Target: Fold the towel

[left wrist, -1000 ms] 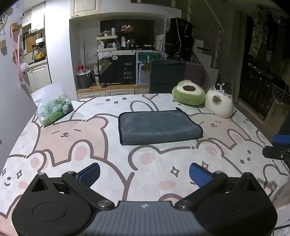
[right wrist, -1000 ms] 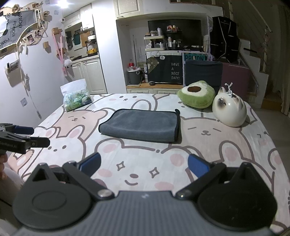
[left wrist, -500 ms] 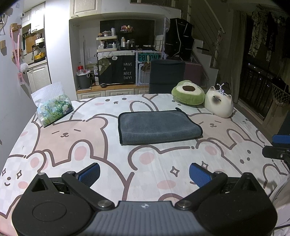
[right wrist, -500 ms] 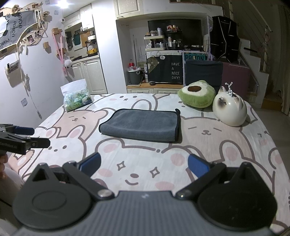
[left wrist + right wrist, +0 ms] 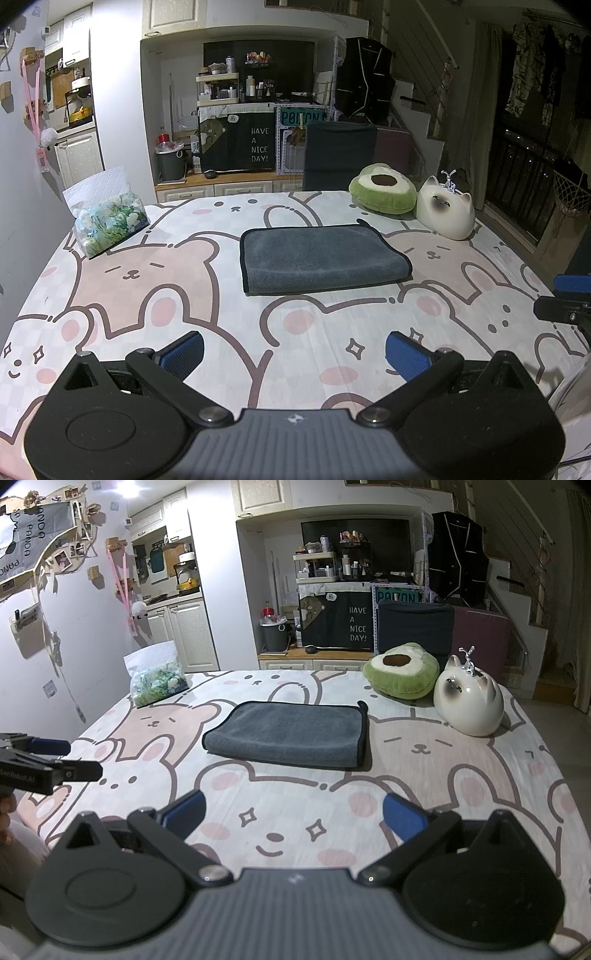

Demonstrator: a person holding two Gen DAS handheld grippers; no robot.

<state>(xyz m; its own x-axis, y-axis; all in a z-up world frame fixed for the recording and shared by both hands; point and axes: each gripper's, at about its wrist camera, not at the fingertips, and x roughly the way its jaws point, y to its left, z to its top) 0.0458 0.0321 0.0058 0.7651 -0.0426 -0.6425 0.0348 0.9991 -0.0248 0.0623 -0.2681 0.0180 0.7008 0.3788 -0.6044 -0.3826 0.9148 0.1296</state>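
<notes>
A grey towel [image 5: 321,258] with black edging lies folded into a flat rectangle in the middle of the table; it also shows in the right wrist view [image 5: 291,734]. My left gripper [image 5: 294,356] is open and empty, near the table's front edge, well short of the towel. My right gripper [image 5: 293,816] is open and empty, also near the front edge, to the right of the left one. Each gripper shows at the side of the other's view.
The table has a bear-print cloth [image 5: 147,288]. A tissue pack [image 5: 107,221] sits at the back left. An avocado plush [image 5: 384,192] and a white cat figure [image 5: 447,214] sit at the back right. A dark chair [image 5: 340,155] stands behind the table.
</notes>
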